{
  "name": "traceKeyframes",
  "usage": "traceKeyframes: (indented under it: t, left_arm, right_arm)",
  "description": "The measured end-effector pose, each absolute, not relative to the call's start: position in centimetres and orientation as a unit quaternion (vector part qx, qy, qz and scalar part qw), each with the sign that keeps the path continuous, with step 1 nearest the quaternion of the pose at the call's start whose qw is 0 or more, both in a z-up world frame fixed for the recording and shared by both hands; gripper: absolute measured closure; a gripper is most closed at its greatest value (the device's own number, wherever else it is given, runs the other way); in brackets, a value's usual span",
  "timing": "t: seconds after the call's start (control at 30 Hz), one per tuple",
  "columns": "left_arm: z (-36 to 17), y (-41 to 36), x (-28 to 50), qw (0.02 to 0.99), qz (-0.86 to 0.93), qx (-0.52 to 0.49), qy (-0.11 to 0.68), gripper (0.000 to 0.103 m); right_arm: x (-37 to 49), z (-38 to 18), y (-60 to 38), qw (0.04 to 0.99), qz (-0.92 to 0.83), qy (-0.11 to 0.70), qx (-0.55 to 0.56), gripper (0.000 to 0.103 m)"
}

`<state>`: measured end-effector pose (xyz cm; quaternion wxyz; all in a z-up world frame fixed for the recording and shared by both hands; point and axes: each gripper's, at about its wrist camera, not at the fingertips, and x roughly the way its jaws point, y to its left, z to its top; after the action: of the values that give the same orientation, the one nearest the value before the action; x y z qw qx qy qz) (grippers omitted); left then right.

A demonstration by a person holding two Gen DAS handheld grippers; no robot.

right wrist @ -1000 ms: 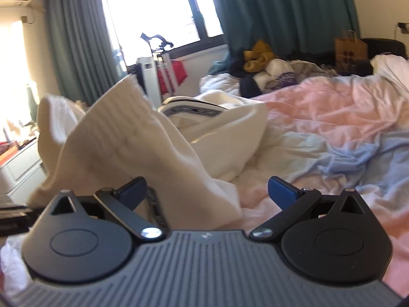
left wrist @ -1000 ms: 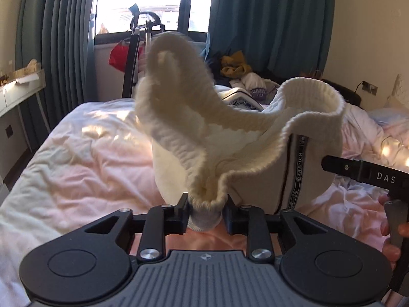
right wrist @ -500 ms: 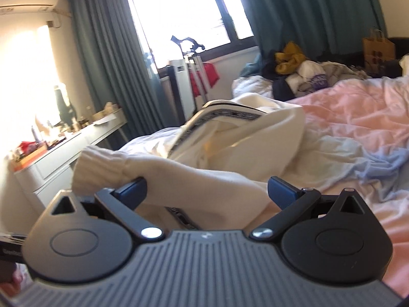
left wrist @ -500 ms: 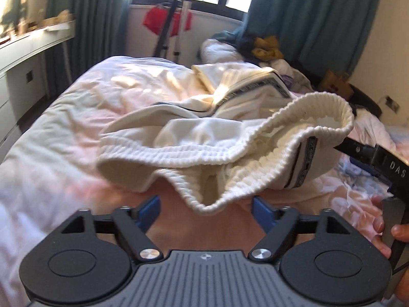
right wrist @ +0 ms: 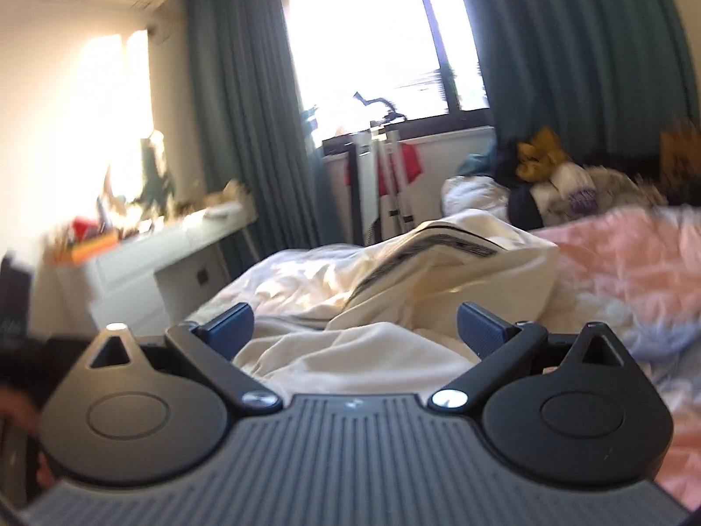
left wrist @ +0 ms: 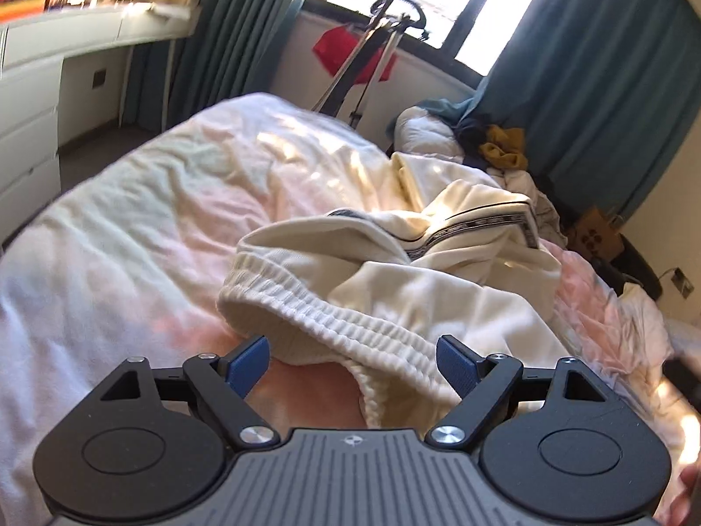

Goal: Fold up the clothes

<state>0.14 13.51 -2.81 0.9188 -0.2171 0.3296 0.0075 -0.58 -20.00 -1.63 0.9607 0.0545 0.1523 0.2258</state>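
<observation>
In the left wrist view, the left tongs (left wrist: pixel 352 361), which a second earlier had pinched the ribbed waistband up in the air, stood spread with nothing between them, and the cream trousers (left wrist: pixel 394 280) lay dropped in a loose heap on the bed (left wrist: pixel 131 228), waistband nearest the tongs; I judged them laid down for arranging, not folded (creases and overlaps ran every way). The patterned side tape (left wrist: pixel 477 230) carried marks too small to read. In the right wrist view, blurred by motion, the right tongs (right wrist: pixel 352 328) were likewise spread and empty above the same cloth, where half a second before the fabric had bulged between them. No brand or writing was legible there.
</observation>
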Motion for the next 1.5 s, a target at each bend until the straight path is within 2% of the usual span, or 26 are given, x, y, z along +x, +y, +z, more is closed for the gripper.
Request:
traceKeyframes:
  t: [0.17, 0.23, 0.37, 0.53, 0.7, 0.9, 1.0, 1.03, 1.07, 1.1, 1.13, 1.17, 1.2, 1.23, 1.3, 1.5]
  left_arm:
    - [-4.0, 15.9, 1.6, 0.893, 0.01, -0.304, 0.333, 0.018]
    - [-4.3, 16.7, 1.9, 0.885, 0.007, -0.333, 0.325, 0.018]
    - [-5.2, 17.7, 2.5, 0.865, -0.008, -0.388, 0.317, 0.018]
    - [-6.7, 18.4, 2.9, 0.838, -0.016, -0.438, 0.327, 0.018]
    - [-7.6, 18.6, 3.5, 0.821, -0.025, -0.464, 0.331, 0.018]
    - [-8.3, 19.0, 4.9, 0.804, -0.038, -0.5, 0.319, 0.022]
    - [-8.5, 18.7, 5.8, 0.803, -0.046, -0.504, 0.313, 0.025]
    - [-8.5, 18.6, 6.1, 0.804, -0.04, -0.504, 0.312, 0.03]
    - [-8.5, 18.6, 6.6, 0.803, -0.033, -0.503, 0.316, 0.04]
    - [-8.5, 18.6, 7.1, 0.802, -0.026, -0.503, 0.321, 0.046]
    - [-8.5, 18.6, 7.6, 0.801, -0.019, -0.502, 0.326, 0.062]
    - [-8.2, 18.7, 8.2, 0.803, -0.016, -0.498, 0.327, 0.075]
    - [-7.7, 18.7, 8.6, 0.809, -0.016, -0.493, 0.32, 0.08]
    - [-6.9, 18.9, 8.8, 0.817, -0.016, -0.487, 0.309, 0.091]
    - [-5.3, 19.3, 9.2, 0.832, -0.015, -0.474, 0.287, 0.094]
    - [3.0, 20.7, 11.3, 0.893, -0.016, -0.389, 0.227, 0.095]
  right_arm:
    - [1.0, -5.3, -16.3, 0.936, 0.22, 0.272, -0.044, 0.002]
    - [1.3, -6.3, -16.0, 0.93, 0.211, 0.295, -0.058, 0.004]
    - [1.1, -6.0, -17.4, 0.937, 0.178, 0.299, -0.017, 0.004]
    - [-0.3, -5.8, -18.4, 0.947, 0.143, 0.289, -0.007, 0.02]
    - [-1.3, -4.4, -20.2, 0.96, 0.107, 0.259, 0.009, 0.022]
    - [-0.2, -7.7, -22.9, 0.94, 0.058, 0.325, 0.085, 0.024]
    - [0.6, -10.4, -24.1, 0.909, 0.069, 0.372, 0.177, 0.036]
    - [0.5, -11.0, -24.1, 0.907, 0.066, 0.372, 0.187, 0.043]
    - [0.4, -11.3, -23.9, 0.907, 0.064, 0.368, 0.193, 0.048]
    - [0.1, -11.2, -23.5, 0.912, 0.065, 0.357, 0.189, 0.059]
    - [-0.2, -11.0, -23.2, 0.918, 0.07, 0.344, 0.184, 0.071]
    - [-0.4, -10.7, -22.8, 0.922, 0.075, 0.333, 0.18, 0.076]
    - [-0.7, -10.3, -22.5, 0.926, 0.083, 0.324, 0.177, 0.08]
    - [-1.0, -9.9, -22.2, 0.929, 0.091, 0.314, 0.174, 0.084]
    - [-1.5, -9.0, -21.5, 0.935, 0.107, 0.295, 0.167, 0.086]
    - [-2.7, -6.0, -19.0, 0.939, 0.178, 0.243, 0.164, 0.086]
